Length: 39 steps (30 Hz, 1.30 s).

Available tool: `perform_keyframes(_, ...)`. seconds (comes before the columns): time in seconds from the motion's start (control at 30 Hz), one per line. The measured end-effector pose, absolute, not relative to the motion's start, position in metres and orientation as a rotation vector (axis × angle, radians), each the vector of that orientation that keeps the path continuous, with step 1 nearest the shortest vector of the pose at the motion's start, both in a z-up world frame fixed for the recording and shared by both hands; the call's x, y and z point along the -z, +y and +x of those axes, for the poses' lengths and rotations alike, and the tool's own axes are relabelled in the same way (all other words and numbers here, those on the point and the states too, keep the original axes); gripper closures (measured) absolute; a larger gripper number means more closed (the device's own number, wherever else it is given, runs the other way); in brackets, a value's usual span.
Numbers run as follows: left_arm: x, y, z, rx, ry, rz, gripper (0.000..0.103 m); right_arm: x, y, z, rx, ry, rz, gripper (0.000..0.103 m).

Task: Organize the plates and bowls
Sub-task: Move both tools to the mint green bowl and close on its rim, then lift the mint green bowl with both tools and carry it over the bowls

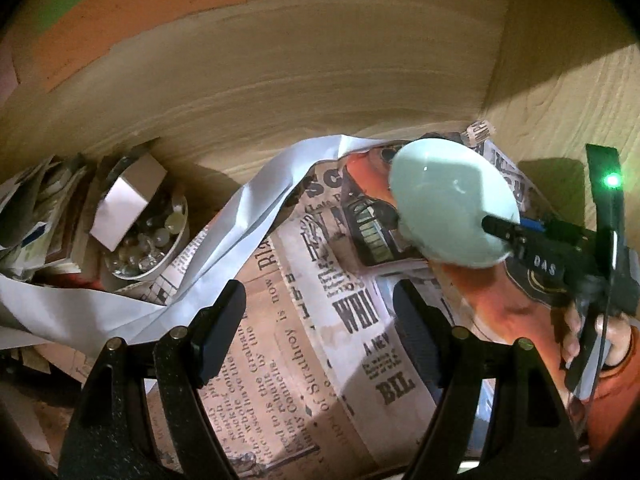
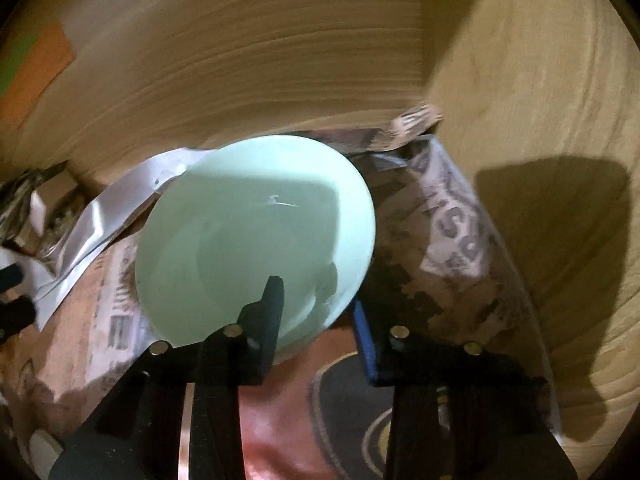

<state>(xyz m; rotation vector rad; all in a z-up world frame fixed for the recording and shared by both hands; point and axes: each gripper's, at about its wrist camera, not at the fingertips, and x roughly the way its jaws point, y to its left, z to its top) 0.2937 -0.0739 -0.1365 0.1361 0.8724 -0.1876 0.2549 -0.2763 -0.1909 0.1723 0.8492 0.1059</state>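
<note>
A pale green bowl (image 2: pixel 256 224) is held tilted above newspaper lining (image 2: pixel 452 224) inside a wooden cabinet. My right gripper (image 2: pixel 320 300) is shut on the bowl's near rim, one finger (image 2: pixel 270 304) inside it and the blue-padded finger (image 2: pixel 366 336) outside. The left wrist view shows the same bowl (image 1: pixel 448 200) at the right, pinched by my right gripper (image 1: pixel 508 232). My left gripper (image 1: pixel 320 312) is open and empty, low over the newspaper (image 1: pixel 288 344), left of the bowl.
A small bowl of glass marbles (image 1: pixel 152 240) with a white box (image 1: pixel 128 204) on it stands at the back left beside stacked papers. A white paper strip (image 1: pixel 256 216) lies across the newspaper. The wooden back wall (image 1: pixel 304 60) and right side wall (image 2: pixel 540 120) close in.
</note>
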Motion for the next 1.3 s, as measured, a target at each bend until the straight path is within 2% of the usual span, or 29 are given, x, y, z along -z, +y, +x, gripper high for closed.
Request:
perform_keyframes(0.27, 0.155, -0.073, 0.311, 0.143, 0.94, 0.14, 0.027, 0.19, -0.237, 0.237, -0.287, 0.858, 0.073, 0.079)
perform_keyframes(0.33, 0.161, -0.071, 0.315, 0.135, 0.968, 0.131, 0.031, 0.19, -0.232, 0.235, -0.319, 0.861, 0.068, 0.079)
perform_keyframes(0.53, 0.176, -0.073, 0.323, 0.145, 1.043, 0.139, 0.054, 0.192, -0.225, 0.229, -0.371, 0.861, 0.072, 0.08)
perform_keyframes(0.6, 0.182, -0.074, 0.326, 0.163, 1.075, 0.135, 0.071, 0.193, -0.22, 0.231, -0.375, 0.86, 0.074, 0.08)
perform_keyframes(0.63, 0.185, -0.074, 0.327, 0.179, 1.086, 0.124, 0.073, 0.193, -0.22, 0.23, -0.378, 0.858, 0.077, 0.08)
perform_keyframes(0.73, 0.186, -0.077, 0.327, 0.215, 1.089, 0.12, 0.089, 0.191, -0.221, 0.233, -0.382, 0.857, 0.083, 0.08)
perform_keyframes(1.0, 0.18, -0.082, 0.324, 0.206, 1.06, 0.166, 0.089, 0.187, -0.221, 0.23, -0.37, 0.856, 0.088, 0.08)
perform_keyframes(1.3, 0.148, -0.081, 0.296, 0.204, 0.954, 0.177, 0.089, 0.163, -0.224, 0.214, -0.347, 0.781, 0.102, 0.08)
